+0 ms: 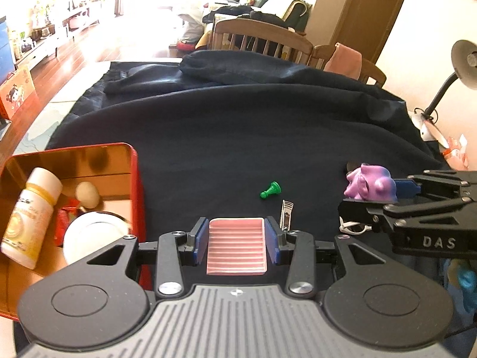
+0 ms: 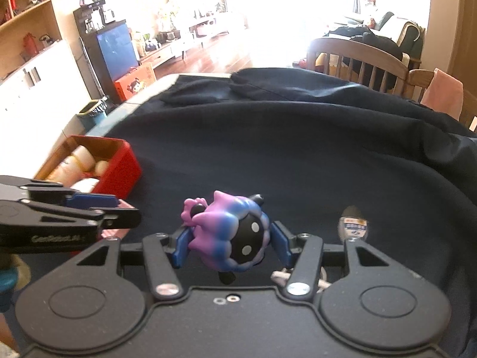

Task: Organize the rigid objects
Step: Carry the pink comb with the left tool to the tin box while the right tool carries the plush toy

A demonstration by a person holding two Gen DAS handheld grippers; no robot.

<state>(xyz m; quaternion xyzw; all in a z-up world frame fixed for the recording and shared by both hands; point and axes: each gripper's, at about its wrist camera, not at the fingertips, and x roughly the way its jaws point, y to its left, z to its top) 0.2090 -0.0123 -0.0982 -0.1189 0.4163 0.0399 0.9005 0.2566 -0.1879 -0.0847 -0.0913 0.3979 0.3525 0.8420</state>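
Observation:
My left gripper (image 1: 236,240) is shut on a pink ribbed block (image 1: 236,246), held above the dark cloth just right of the red tin (image 1: 137,179). The tin holds a white bottle (image 1: 31,220), a white round lid (image 1: 92,235), an egg-shaped piece (image 1: 87,194) and red items. My right gripper (image 2: 231,243) is shut on a purple-and-blue toy figure (image 2: 231,238) with a black dotted face, lifted off the cloth; from the left wrist view the same toy (image 1: 371,182) shows at the right. A green pawn (image 1: 270,190) and a nail clipper (image 1: 286,213) lie on the cloth between the grippers.
A dark blue cloth (image 1: 238,125) covers the table, bunched at the far side. Wooden chairs (image 1: 262,37) stand behind it. A desk lamp (image 1: 463,62) is at the far right. A small shiny item (image 2: 353,223) and a pale bit (image 2: 280,276) lie near my right gripper.

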